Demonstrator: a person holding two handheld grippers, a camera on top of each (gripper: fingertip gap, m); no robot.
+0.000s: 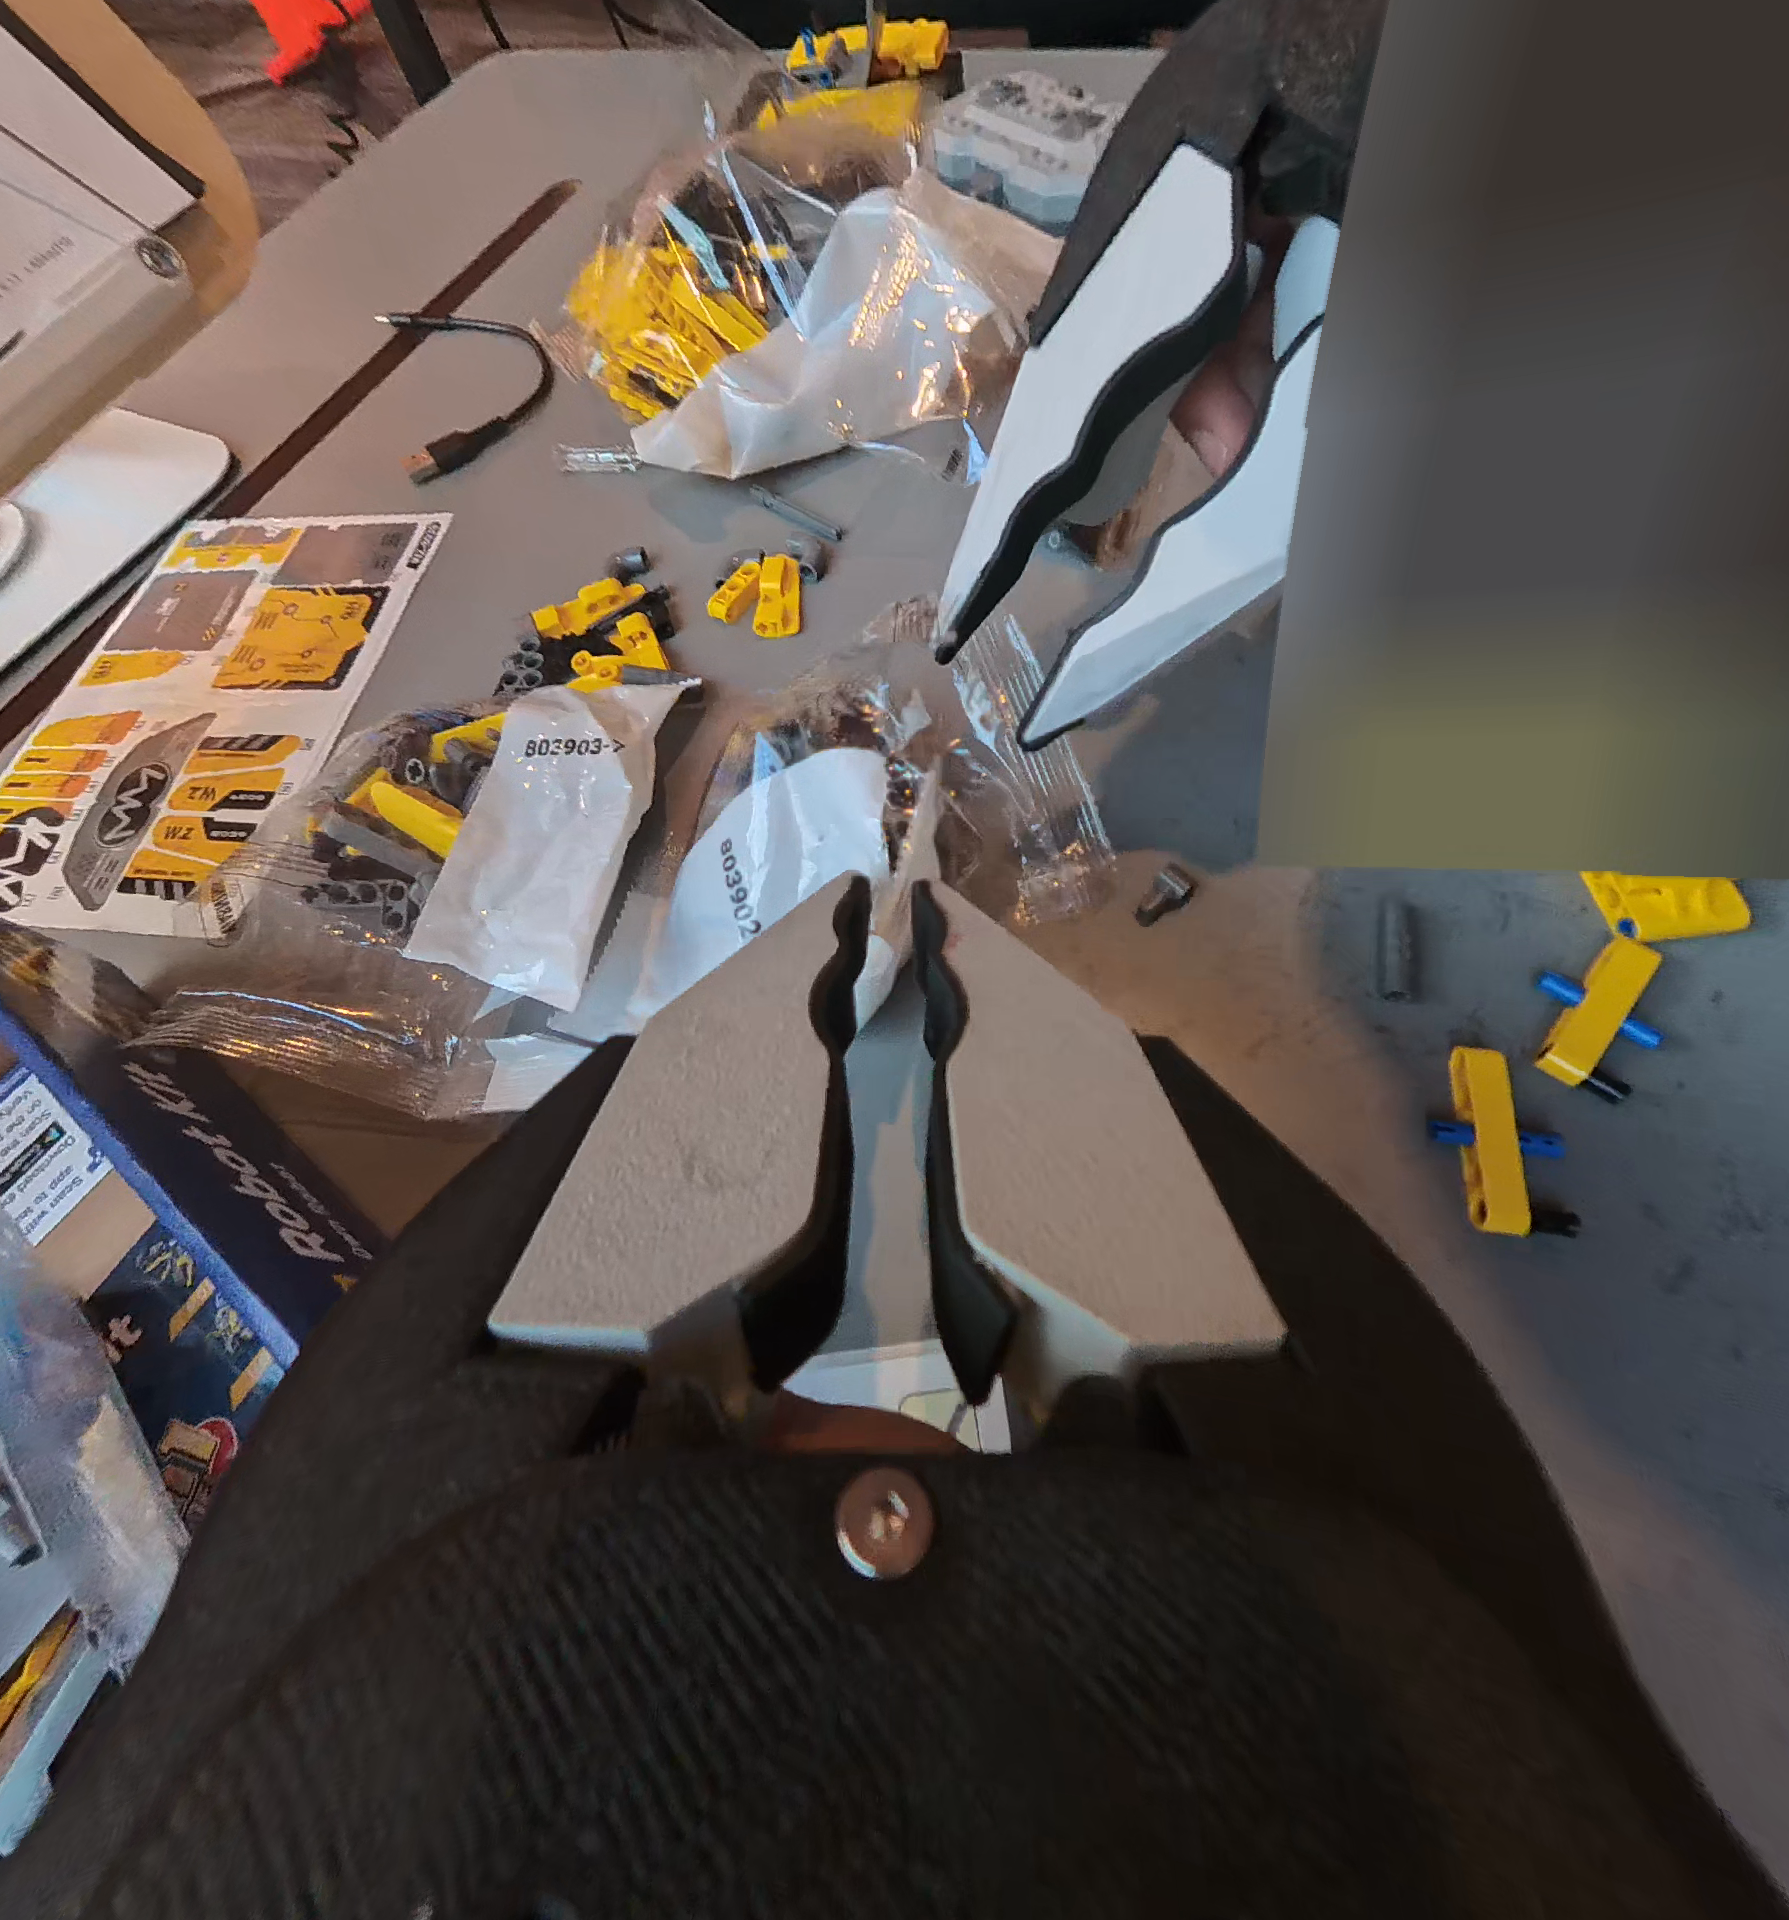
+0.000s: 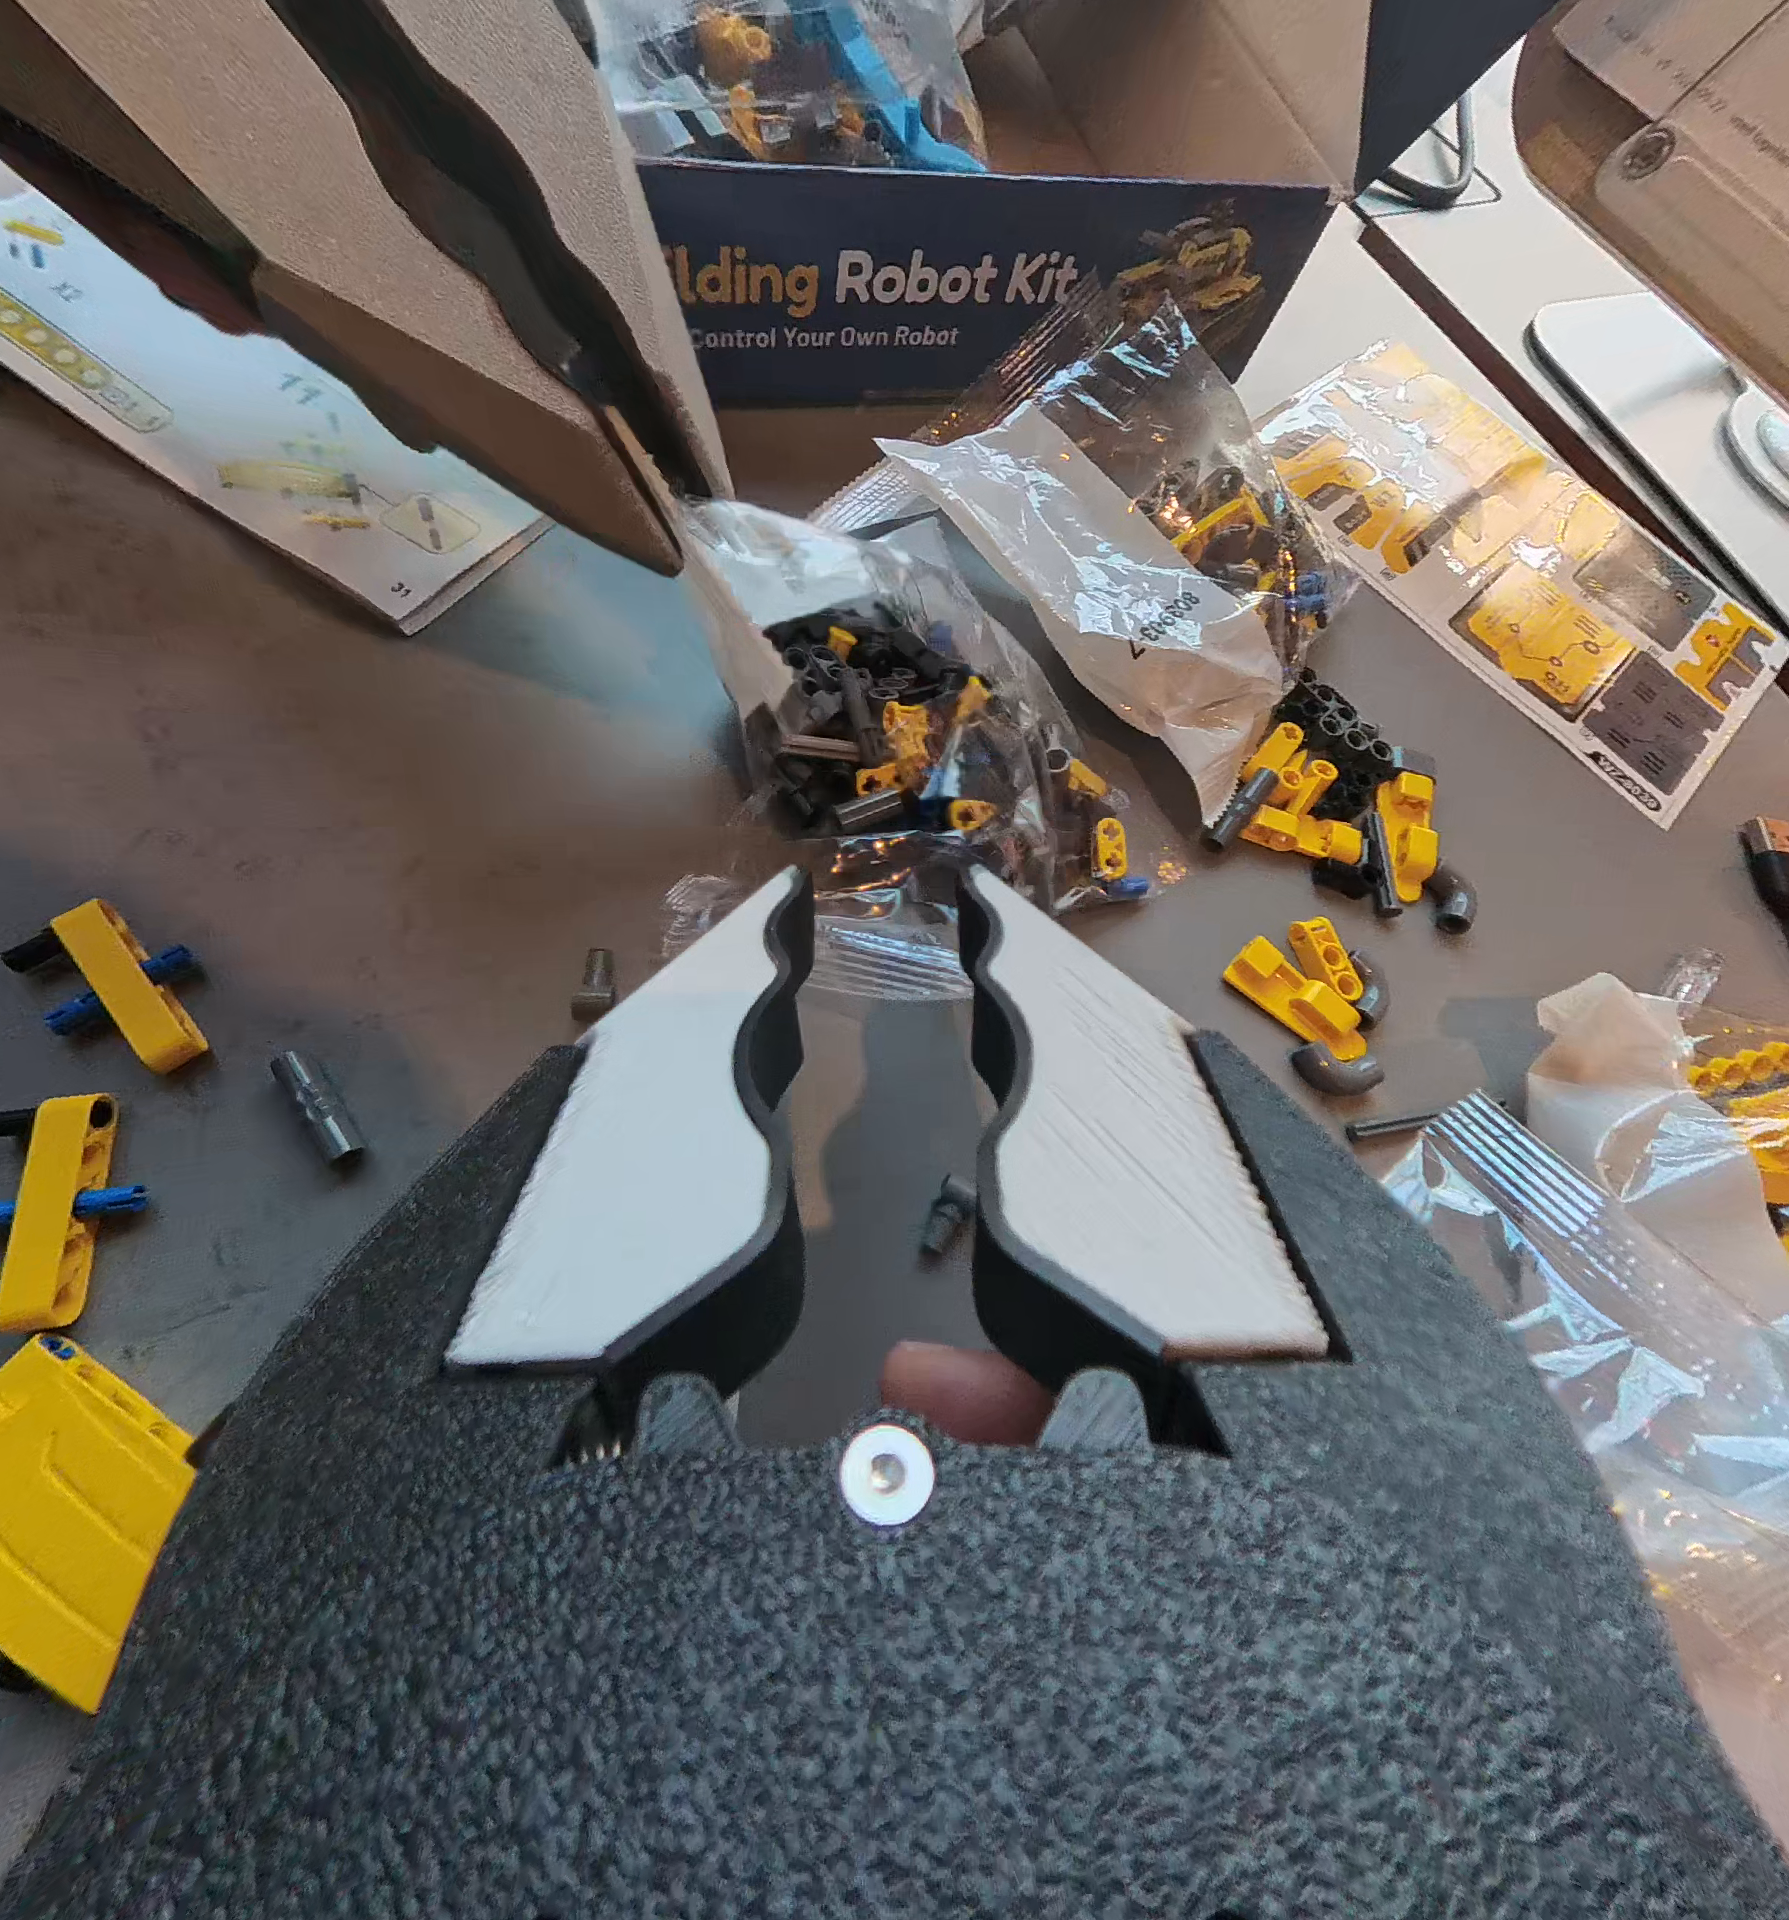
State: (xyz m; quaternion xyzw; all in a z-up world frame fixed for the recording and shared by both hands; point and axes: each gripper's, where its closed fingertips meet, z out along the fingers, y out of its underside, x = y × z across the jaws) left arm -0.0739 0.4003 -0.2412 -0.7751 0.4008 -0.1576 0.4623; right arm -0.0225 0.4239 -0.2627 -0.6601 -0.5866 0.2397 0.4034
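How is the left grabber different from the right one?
The left gripper has its jaws closed to a thin gap, while the right gripper has its jaws wide apart. The left gripper sits at the white end of the clear parts bag, and the right gripper sits at the bag's crimped clear edge. Both have white fingers with wavy black pads.

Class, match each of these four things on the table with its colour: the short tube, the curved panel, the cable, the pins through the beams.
Things:
1. short tube
2. curved panel
3. cable
4. pins through the beams

Colours:
A. blue
B. black
C. grey
D. yellow

Pairs: 1-C, 2-D, 3-B, 4-A
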